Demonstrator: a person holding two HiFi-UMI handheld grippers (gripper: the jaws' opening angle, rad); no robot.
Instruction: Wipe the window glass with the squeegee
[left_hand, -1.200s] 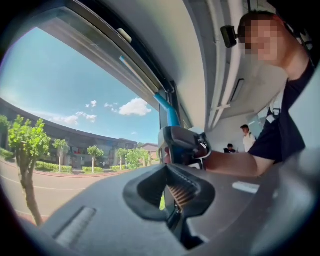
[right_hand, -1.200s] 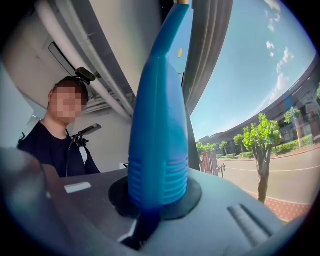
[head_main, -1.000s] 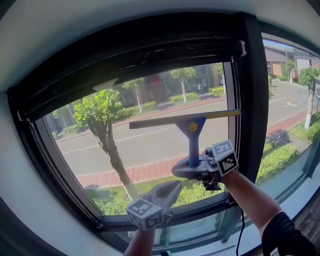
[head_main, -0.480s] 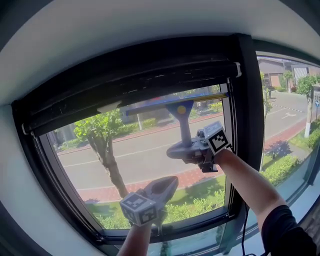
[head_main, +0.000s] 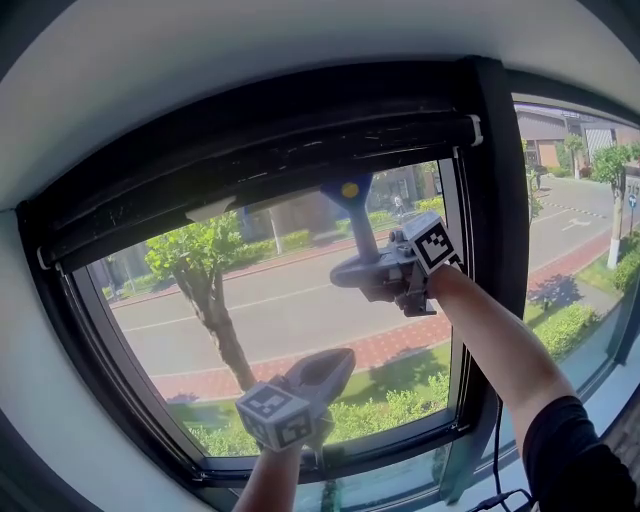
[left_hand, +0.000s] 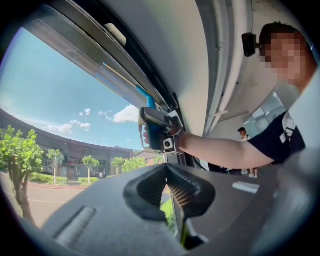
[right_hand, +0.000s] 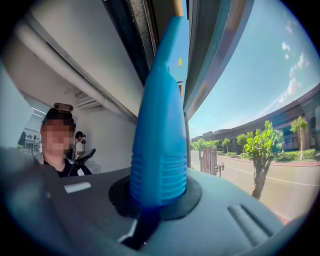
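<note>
While right tongs (head_main: 348, 274) clamp squeegee (head_main: 352, 212), left tongs (head_main: 337, 361) closed

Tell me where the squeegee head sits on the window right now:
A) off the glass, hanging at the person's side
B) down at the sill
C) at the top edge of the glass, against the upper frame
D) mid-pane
C: the squeegee has its head right up under the dark upper frame, and the right gripper, shut on its blue handle, is raised high on the pane.
</note>
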